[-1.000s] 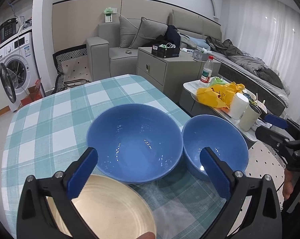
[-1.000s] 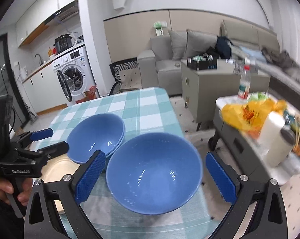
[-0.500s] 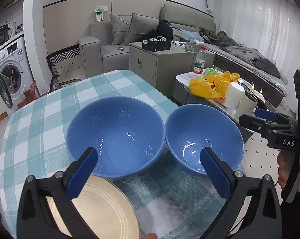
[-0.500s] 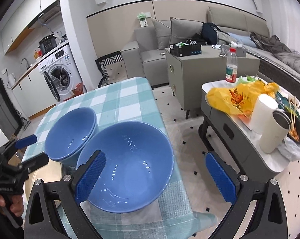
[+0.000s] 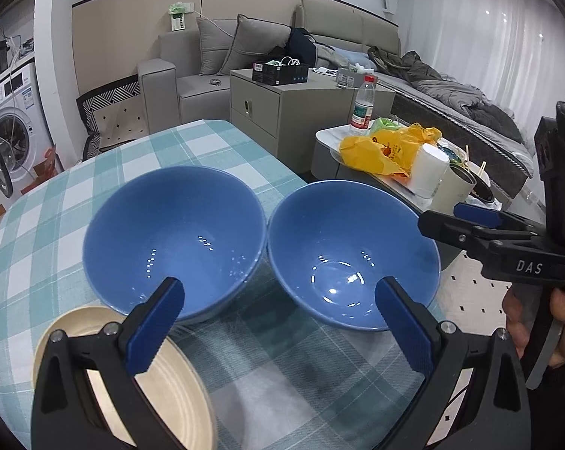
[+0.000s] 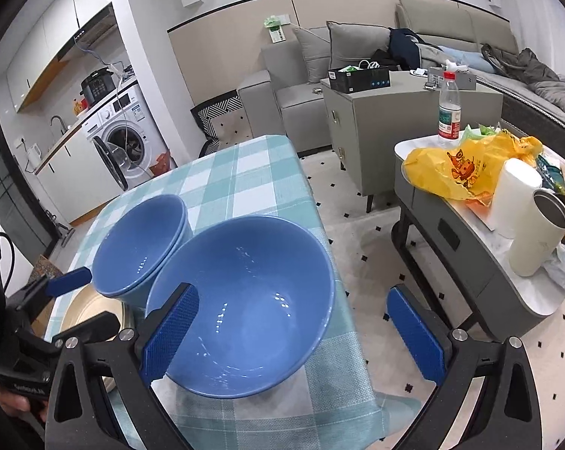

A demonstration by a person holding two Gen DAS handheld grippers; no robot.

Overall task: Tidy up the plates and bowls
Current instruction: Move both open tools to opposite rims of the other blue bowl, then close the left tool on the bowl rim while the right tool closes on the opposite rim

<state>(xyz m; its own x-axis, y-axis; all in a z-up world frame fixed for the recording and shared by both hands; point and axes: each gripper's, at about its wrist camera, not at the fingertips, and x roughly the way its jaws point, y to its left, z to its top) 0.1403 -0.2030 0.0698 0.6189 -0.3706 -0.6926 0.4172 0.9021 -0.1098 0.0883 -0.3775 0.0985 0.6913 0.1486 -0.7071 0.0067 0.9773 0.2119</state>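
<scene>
Two blue bowls stand side by side on the checked tablecloth (image 5: 177, 150). The left blue bowl (image 5: 173, 236), which looks like a stack of two, also shows in the right wrist view (image 6: 140, 247). The right blue bowl (image 5: 353, 251) sits at the table's right edge and also shows in the right wrist view (image 6: 245, 300). A cream plate (image 5: 170, 386) lies at the near left, partly under my left gripper (image 5: 278, 322), which is open and empty above the cloth between the bowls. My right gripper (image 6: 293, 332) is open and empty, its left finger over the right bowl's rim.
A low grey side table (image 6: 451, 225) to the right holds a yellow bag (image 6: 462, 172), a paper roll (image 6: 514, 198), a cup (image 6: 537, 232) and a bottle (image 6: 449, 108). A grey cabinet (image 5: 282, 108), sofa and washing machine (image 6: 121, 146) stand behind.
Both grippers have shifted to the right relative to the table. The bowls and plate have not moved. Both grippers stay open.
</scene>
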